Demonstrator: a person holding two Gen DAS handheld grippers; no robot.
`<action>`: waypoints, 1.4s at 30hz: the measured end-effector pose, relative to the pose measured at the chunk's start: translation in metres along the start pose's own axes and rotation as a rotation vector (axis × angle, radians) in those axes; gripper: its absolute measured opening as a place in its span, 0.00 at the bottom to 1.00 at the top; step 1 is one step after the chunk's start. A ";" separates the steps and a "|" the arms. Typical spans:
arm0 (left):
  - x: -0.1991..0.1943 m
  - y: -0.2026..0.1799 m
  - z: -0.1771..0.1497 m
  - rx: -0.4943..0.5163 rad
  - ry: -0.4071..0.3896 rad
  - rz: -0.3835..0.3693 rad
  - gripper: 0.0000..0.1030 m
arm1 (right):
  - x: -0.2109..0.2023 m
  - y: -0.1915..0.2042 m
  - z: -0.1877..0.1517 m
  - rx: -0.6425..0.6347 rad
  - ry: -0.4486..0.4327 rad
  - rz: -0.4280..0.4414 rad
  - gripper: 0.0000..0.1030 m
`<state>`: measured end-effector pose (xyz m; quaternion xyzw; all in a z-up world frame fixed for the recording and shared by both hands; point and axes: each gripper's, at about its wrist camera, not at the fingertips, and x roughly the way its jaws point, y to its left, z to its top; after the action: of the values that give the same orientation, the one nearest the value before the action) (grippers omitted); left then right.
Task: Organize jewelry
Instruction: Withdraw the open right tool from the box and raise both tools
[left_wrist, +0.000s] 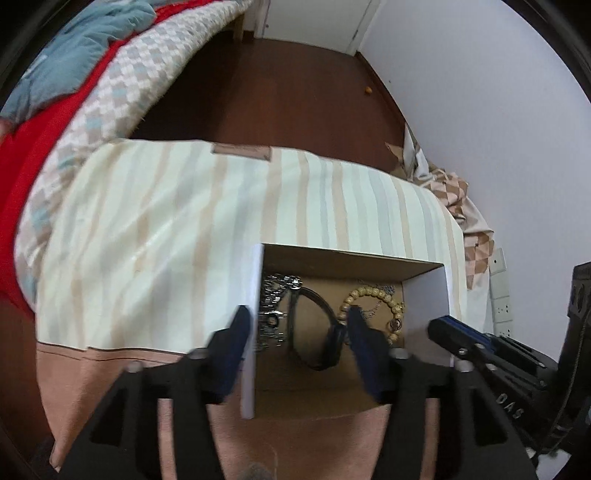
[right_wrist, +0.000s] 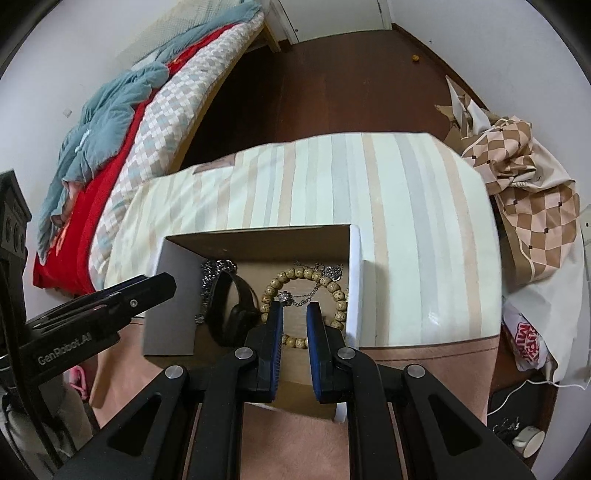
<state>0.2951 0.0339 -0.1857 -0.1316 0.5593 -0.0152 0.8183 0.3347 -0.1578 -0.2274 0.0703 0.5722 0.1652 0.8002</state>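
Note:
An open cardboard box (left_wrist: 255, 332) (right_wrist: 354, 288) lies on the striped cloth. Inside it are a wooden bead bracelet (left_wrist: 395, 306) (right_wrist: 338, 295), a black watch (left_wrist: 328, 347) (right_wrist: 236, 314), a silver chain bracelet (left_wrist: 271, 306) (right_wrist: 210, 277) and a thin silver necklace (right_wrist: 306, 295). My left gripper (left_wrist: 295, 317) is open and straddles the box's left wall, empty. My right gripper (right_wrist: 295, 310) hovers just over the bead bracelet with its jaws a narrow gap apart, holding nothing. Each gripper shows in the other's view (left_wrist: 454, 328) (right_wrist: 147, 288).
The box sits on a striped cloth (left_wrist: 184, 221) (right_wrist: 406, 221) over a pink-brown surface. A bed with red, checked and blue bedding (left_wrist: 55, 92) (right_wrist: 129, 129) lies left. Checked fabric and bags (right_wrist: 528, 206) are piled right. A wall socket (left_wrist: 502, 302) is at right.

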 end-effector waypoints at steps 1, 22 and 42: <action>-0.005 0.002 -0.002 0.001 -0.011 0.008 0.58 | -0.005 0.000 -0.001 0.001 -0.008 -0.005 0.16; -0.078 0.003 -0.064 0.055 -0.165 0.253 0.99 | -0.076 0.031 -0.067 -0.048 -0.105 -0.351 1.00; -0.247 -0.035 -0.135 0.092 -0.378 0.206 0.99 | -0.278 0.100 -0.142 -0.100 -0.385 -0.350 1.00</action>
<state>0.0829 0.0160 0.0016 -0.0367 0.4050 0.0680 0.9110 0.1017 -0.1715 0.0033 -0.0393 0.4040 0.0357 0.9132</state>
